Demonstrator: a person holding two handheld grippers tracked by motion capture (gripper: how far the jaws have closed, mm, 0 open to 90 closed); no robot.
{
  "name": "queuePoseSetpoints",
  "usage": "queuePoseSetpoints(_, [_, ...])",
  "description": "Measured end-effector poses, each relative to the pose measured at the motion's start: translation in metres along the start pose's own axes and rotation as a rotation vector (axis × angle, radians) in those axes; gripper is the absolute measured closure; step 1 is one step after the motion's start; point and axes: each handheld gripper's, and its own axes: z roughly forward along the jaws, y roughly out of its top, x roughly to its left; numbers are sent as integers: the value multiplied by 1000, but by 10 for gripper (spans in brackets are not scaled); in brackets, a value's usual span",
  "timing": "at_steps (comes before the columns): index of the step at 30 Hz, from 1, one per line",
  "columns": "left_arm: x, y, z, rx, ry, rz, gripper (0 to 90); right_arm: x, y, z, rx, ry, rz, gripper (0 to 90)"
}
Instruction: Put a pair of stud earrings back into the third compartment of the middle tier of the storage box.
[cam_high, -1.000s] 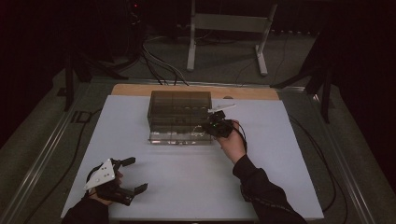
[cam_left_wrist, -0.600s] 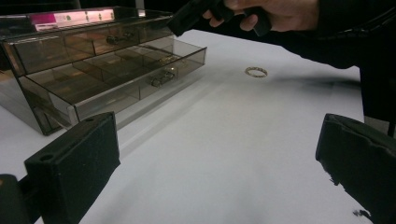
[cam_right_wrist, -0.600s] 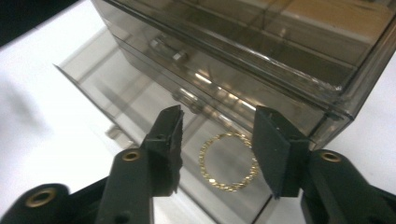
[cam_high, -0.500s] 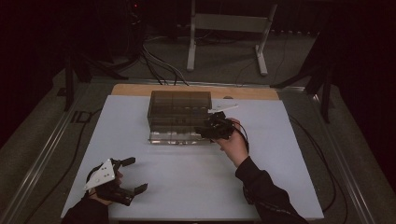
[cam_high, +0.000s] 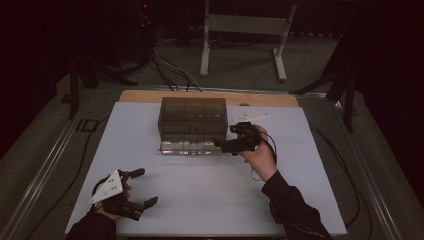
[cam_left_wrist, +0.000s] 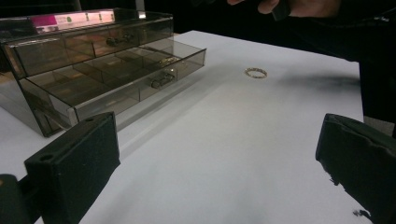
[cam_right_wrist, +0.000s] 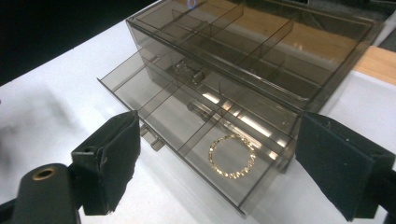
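Right gripper view shows the right tongs (cam_right_wrist: 219, 168), jaws just opened and spread with nothing between them, above a gold chain bracelet (cam_right_wrist: 232, 156) lying in the near compartment of the smoky clear plastic organiser's (cam_high: 192, 120) pulled-out bottom drawer (cam_right_wrist: 196, 140). I'd lift the tongs straight clear so the chain isn't snagged, then push the drawer shut squarely. Left tongs (cam_high: 140, 187) rest spread and empty on the white tabletop (cam_high: 200, 190), well apart from a small gold ring (cam_left_wrist: 256, 72).

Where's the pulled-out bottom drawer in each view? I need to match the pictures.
High view: the drawer sits mid-frame, jutting from the box's near side.
Left gripper view: the drawer is upper left, sticking out toward the right.
Right gripper view: the drawer is at centre, with a gold bracelet lying inside.
Shared landmark: the smoky box above the drawer.
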Motion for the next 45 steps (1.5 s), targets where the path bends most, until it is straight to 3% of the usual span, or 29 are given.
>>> queuePoseSetpoints(2, [0,0,0,1,2,3,5,-2,-2,-6,-12,15,14,120])
queuePoseSetpoints(8, [0,0,1,1,-1,0,5,-8,-10,-24,-9,-10,1,86])
queuePoseSetpoints(13, [-1,0,1,1,-5,2,5,-17,-20,-34,-12,-21,23,45])
queuePoseSetpoints(35, [-1,1,1,-2,-8,0,5,-42,-84,-69,-11,-109,66,54])
queuePoseSetpoints(39, [-1,1,1,-3,-7,-2,5,-44,-97,-72,-6,-137,49,60])
queuePoseSetpoints(45, [-1,1,1,-5,-10,-4,5,-50,-113,-75,26,-171,88,102])
